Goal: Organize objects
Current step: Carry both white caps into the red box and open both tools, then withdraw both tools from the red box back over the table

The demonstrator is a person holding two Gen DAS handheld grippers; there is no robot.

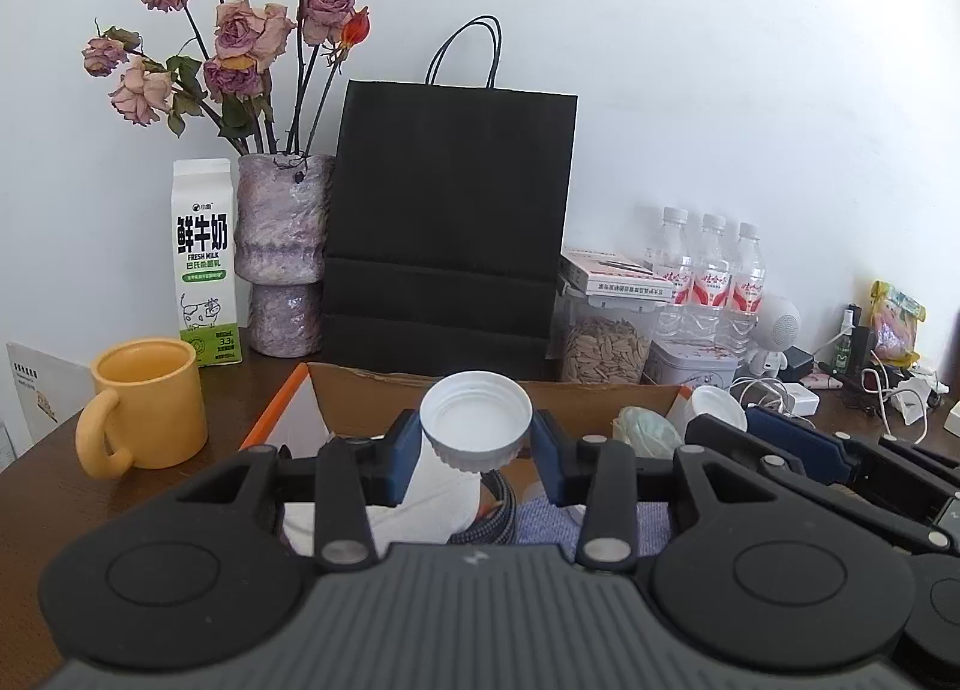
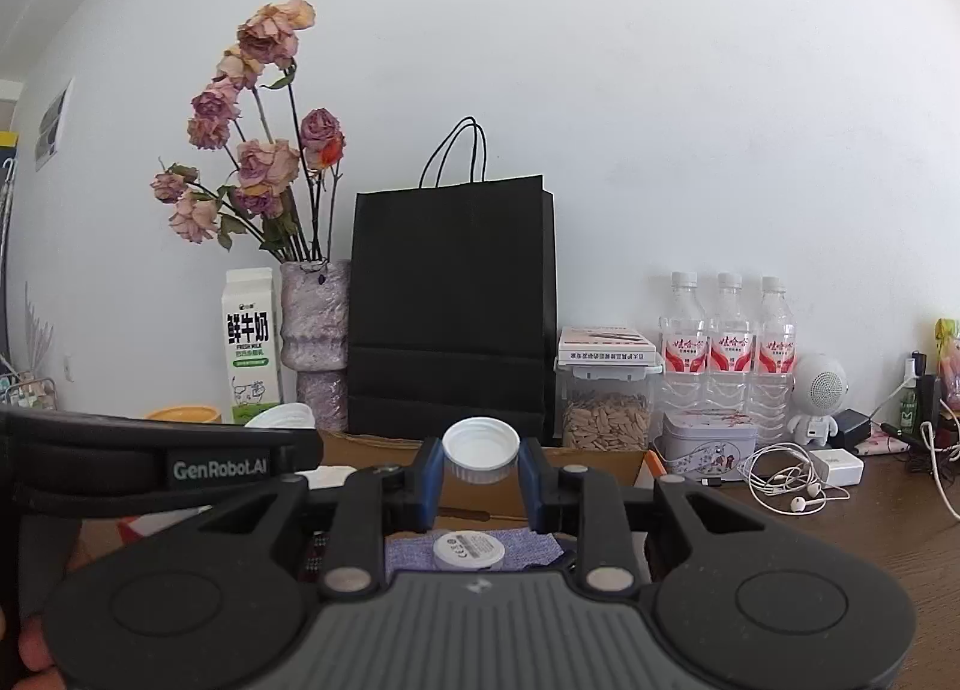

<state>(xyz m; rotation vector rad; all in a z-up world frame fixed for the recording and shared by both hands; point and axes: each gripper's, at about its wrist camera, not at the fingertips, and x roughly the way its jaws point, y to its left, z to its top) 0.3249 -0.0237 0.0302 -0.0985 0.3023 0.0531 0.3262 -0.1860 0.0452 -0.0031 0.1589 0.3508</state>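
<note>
My left gripper is shut on a wide white ribbed cap, its hollow side toward the camera, held above an open cardboard box. My right gripper is shut on a smaller white cap over the same box. The two grippers are side by side. The smaller cap shows at the right of the left wrist view, and the wide cap at the left of the right wrist view. Inside the box lie a white cloth, a blue cloth and a round white disc.
On the brown table, a yellow mug, milk carton, vase of dried roses and black paper bag stand behind the box. To the right are a seed jar, three water bottles, a tin, earphones and chargers.
</note>
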